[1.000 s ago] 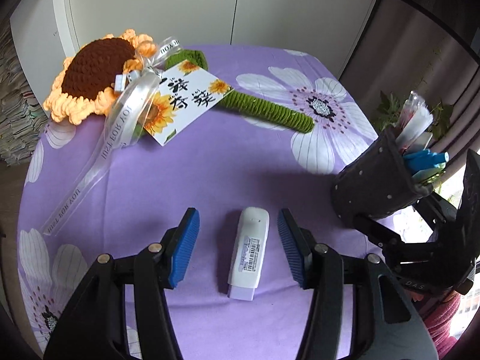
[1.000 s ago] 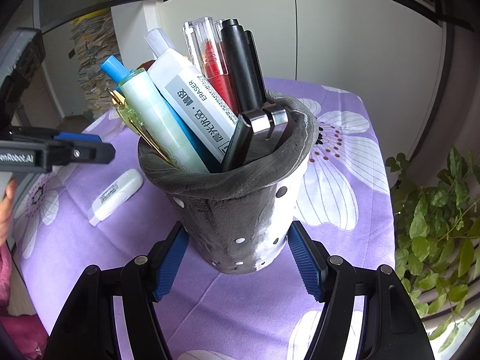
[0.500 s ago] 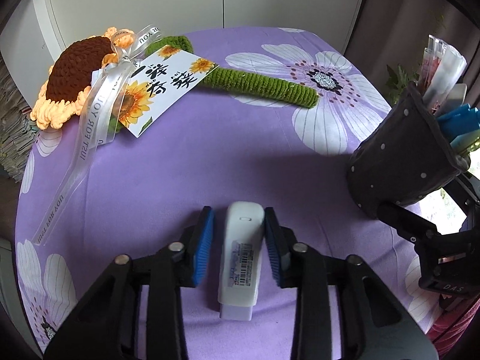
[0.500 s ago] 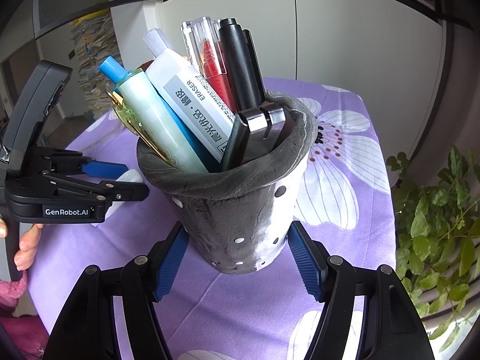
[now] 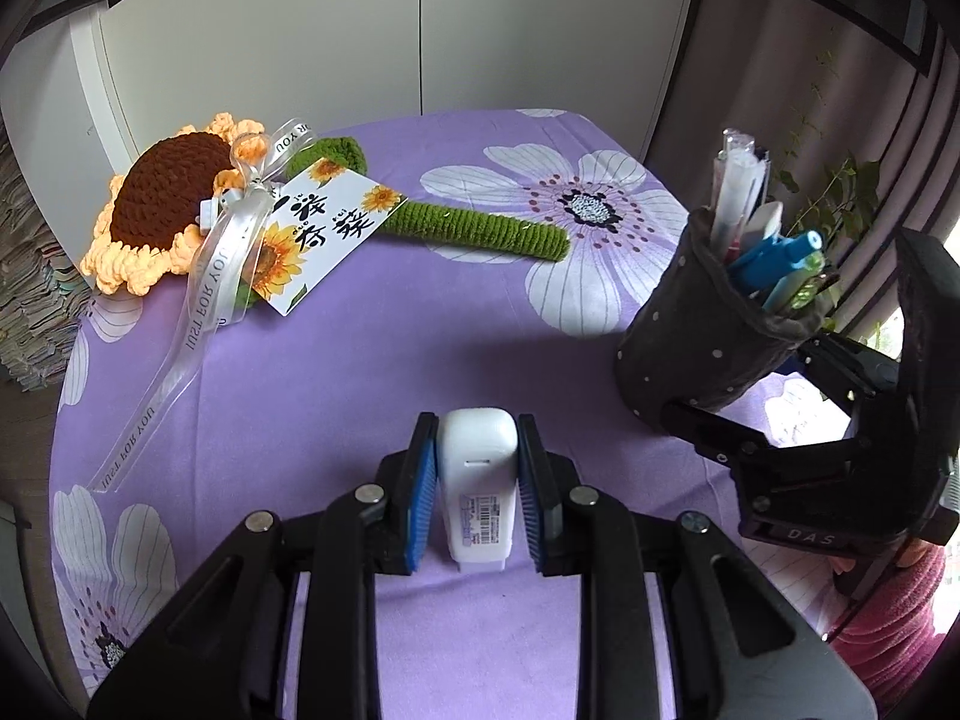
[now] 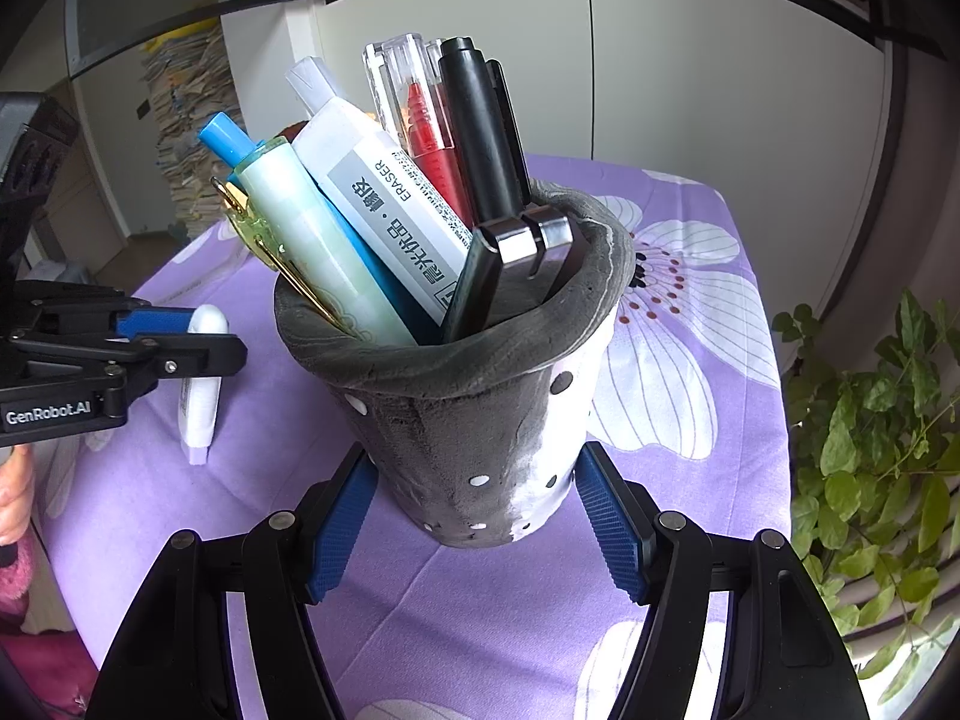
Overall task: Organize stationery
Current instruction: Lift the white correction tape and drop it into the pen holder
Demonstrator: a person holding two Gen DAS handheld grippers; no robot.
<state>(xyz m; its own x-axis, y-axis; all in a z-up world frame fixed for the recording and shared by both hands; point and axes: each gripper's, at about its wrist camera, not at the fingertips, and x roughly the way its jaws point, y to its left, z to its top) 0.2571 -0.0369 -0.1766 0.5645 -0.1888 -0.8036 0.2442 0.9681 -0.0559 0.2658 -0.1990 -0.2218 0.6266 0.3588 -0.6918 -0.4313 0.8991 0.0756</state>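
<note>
The left gripper (image 5: 477, 480), a black two-finger tool with blue ribbed pads (image 5: 422, 495), points steeply downward; its jaws have just been closing and now press both sides of a white oblong plastic stick (image 5: 478, 492), raised clear of the surface. The right gripper (image 6: 474, 516), of identical build, points downward with its pads clamped against the lower wall of a grey dotted felt pen holder (image 6: 474, 420). A hand (image 6: 13, 498) grips the left tool's handle.

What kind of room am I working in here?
Probably a home: a table under a purple floral cloth, a crocheted sunflower lying on it, white cupboard doors behind, and a houseplant beside it.
</note>
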